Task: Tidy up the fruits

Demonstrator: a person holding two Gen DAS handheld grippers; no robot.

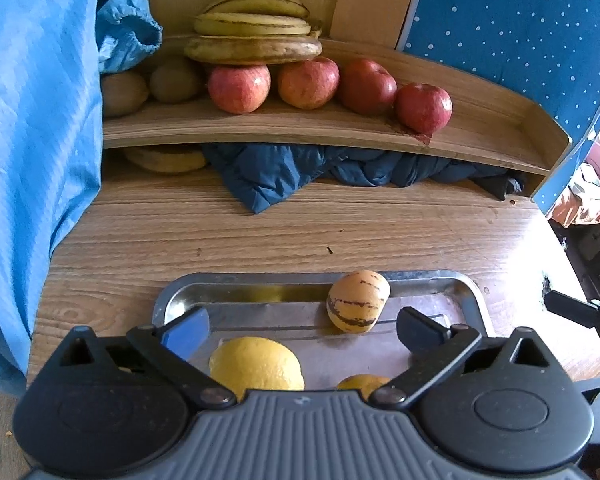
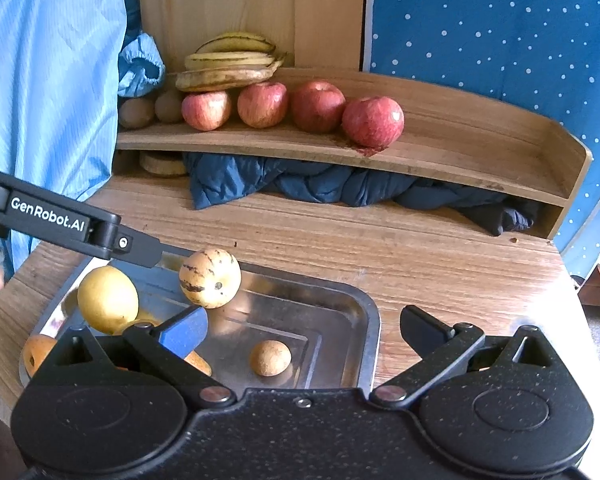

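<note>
- Two tools are in my hands, and both stand wide and released: my left tool (image 1: 304, 326) hangs over the metal tray (image 1: 466, 292) with nothing pressed between its pads, and my right tool (image 2: 302, 326) hangs over the tray's right end, equally empty.
- In the tray, a striped melon (image 2: 210, 278) stands near the far rim, a lemon (image 2: 107, 299) lies to its left, and a small brown round fruit (image 2: 270, 358) lies apart near the right end. An orange-coloured fruit (image 2: 36, 354) shows at the tray's left edge, half hidden by my right tool.
- The tray sits on the wooden desk (image 2: 380, 244).
- On the shelf (image 1: 260, 130) behind, four red apples (image 1: 308, 82) stand in a row, touching side by side; bananas (image 1: 254, 36) are piled on the left ones, and two brown kiwis (image 1: 174, 80) sit left of them.
- Under the shelf lies a dark blue quilted cloth (image 1: 284, 170), with one more banana (image 1: 166, 160) to its left.
- Light blue fabric (image 1: 36, 120) hangs along the left side.
</note>
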